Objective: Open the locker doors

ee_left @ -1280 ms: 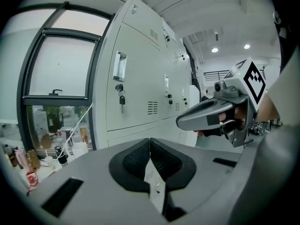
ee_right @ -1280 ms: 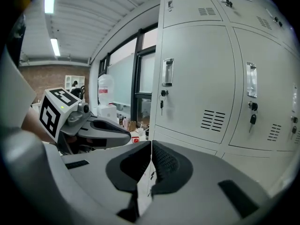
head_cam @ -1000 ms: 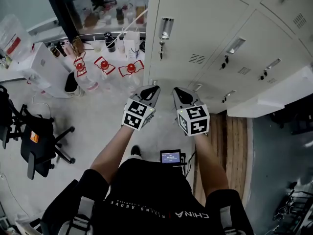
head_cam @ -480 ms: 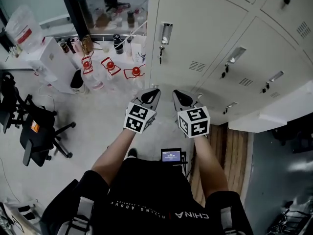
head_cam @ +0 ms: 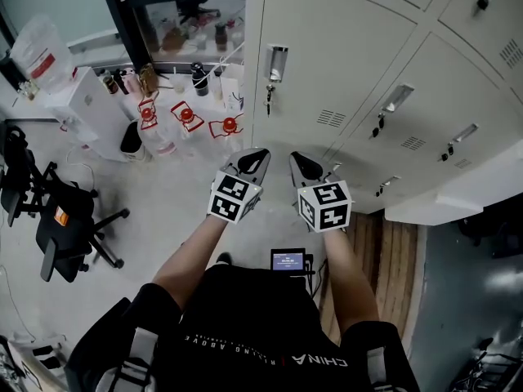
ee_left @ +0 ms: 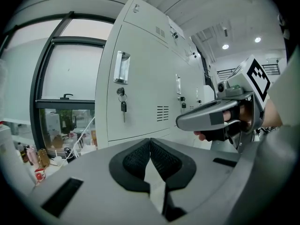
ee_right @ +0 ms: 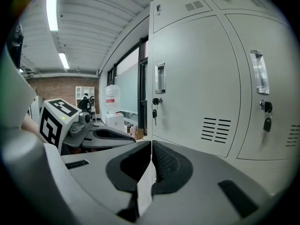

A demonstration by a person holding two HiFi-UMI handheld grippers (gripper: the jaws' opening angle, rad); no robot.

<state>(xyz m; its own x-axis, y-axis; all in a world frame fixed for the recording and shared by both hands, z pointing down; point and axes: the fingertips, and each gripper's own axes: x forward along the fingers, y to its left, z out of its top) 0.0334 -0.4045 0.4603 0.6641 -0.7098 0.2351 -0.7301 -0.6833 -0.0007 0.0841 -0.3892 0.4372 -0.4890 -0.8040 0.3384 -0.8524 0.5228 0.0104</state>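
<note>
You have open air from the left hand-held gripper (head_cam: 254, 157) and right hand-held gripper (head_cam: 303, 162) to the locker doors (head_cam: 335, 47). A key (head_cam: 268, 93) hangs below the nearest handle (head_cam: 278, 62). Water jugs (head_cam: 186, 126) crowd the floor (head_cam: 163, 211) on your left.

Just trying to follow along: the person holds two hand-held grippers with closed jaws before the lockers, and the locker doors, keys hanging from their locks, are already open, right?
Not open: the left gripper view shows the locker door shut, flush with its neighbours, keys hanging from its lock. The left hand-held gripper and right hand-held gripper do have closed jaws.
</note>
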